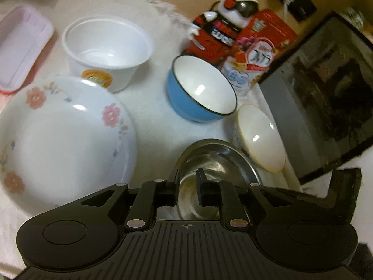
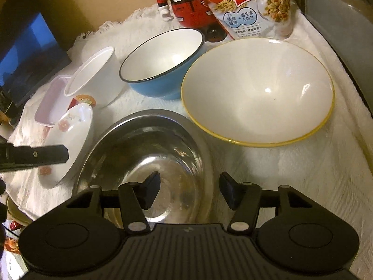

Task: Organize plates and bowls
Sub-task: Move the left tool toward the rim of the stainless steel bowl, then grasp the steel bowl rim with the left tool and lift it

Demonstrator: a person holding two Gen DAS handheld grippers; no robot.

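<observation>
A steel bowl (image 1: 216,161) (image 2: 144,154) sits on the white cloth right in front of both grippers. My left gripper (image 1: 186,189) is shut on its left rim. In the right wrist view one of its fingers (image 2: 35,156) shows as a dark bar in front of the tilted floral plate (image 2: 70,135) (image 1: 63,140). My right gripper (image 2: 190,191) stands open astride the bowl's right rim, one finger inside and one outside, the pads clear of the metal. Behind are a blue bowl (image 1: 200,93) (image 2: 163,63) and a yellow-rimmed white bowl (image 1: 258,137) (image 2: 256,91).
A white foam cup (image 1: 105,46) (image 2: 93,77) and a pink tray (image 1: 21,46) (image 2: 51,102) stand at the left. A cereal bag (image 2: 251,7) and a red figure (image 1: 214,35) are at the back. A dark box (image 1: 326,93) borders the cloth on the right.
</observation>
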